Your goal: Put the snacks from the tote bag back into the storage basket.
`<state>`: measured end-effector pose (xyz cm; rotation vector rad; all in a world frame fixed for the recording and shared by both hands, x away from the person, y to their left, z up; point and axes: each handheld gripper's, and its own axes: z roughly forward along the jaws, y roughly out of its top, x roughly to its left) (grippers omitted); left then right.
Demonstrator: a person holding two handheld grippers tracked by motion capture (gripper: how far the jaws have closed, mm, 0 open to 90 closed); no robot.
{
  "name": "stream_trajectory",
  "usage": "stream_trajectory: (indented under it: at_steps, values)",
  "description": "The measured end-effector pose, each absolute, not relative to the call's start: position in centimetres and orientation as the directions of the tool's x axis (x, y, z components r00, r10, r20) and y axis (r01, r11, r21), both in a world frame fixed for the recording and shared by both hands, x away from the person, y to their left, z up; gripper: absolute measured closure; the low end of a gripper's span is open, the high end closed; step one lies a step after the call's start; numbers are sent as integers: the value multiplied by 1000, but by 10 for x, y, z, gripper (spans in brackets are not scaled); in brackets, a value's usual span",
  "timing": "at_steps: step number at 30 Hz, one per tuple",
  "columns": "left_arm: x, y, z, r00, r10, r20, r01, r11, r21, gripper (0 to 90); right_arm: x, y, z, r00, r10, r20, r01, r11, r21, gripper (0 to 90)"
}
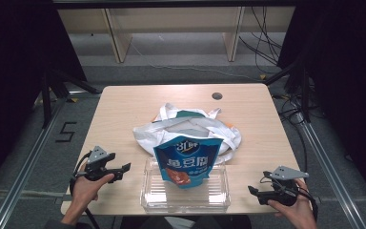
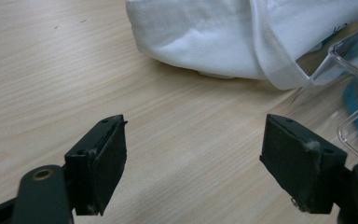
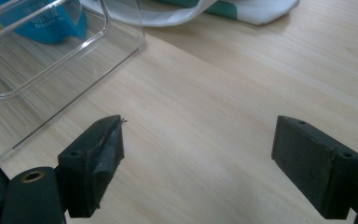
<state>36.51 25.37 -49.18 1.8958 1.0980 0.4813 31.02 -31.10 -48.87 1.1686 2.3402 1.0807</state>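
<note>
Both my jaw pairs stand wide apart and hold nothing. Left gripper (image 1: 124, 168) and right gripper (image 1: 252, 191) flank the clear tray (image 1: 148, 195), where the blue snack pouch (image 1: 187, 162) stands upright before the white bag (image 1: 145, 136). I advise gripping the pouch's upper edge squarely. Tray glare obscures its base.

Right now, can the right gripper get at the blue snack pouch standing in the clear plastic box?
Probably yes: the right gripper is open, with bare table between it and the clear box; the blue pouch sticks up above the rim.
</note>
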Motion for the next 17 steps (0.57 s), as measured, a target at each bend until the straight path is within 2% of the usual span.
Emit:
stream_trajectory:
  at_steps: [3, 5, 7, 12, 13, 17]
  values:
    - [366, 254, -492, 538, 838, -91, 505, -234, 831, 216, 305, -310, -490, -592, 803, 70, 577, 363, 732, 178]
    - [366, 254, -492, 539, 838, -81, 502, -243, 830, 216, 308, -311, -492, -610, 791, 42, 555, 389, 735, 178]
    - [366, 254, -492, 540, 838, -81, 504, -244, 828, 216, 309, -312, -492, -627, 777, 57, 559, 398, 727, 178]
    - [366, 254, -493, 539, 838, -83, 505, -243, 828, 216, 309, -314, -492, -606, 795, 24, 546, 394, 740, 184]
    - [366, 254, -493, 542, 837, -79, 503, -247, 828, 217, 307, -313, -492, -591, 805, 54, 579, 376, 724, 183]
    - [366, 253, -493, 542, 836, -79, 503, -248, 828, 216, 310, -316, -494, -616, 786, 52, 570, 399, 718, 184]
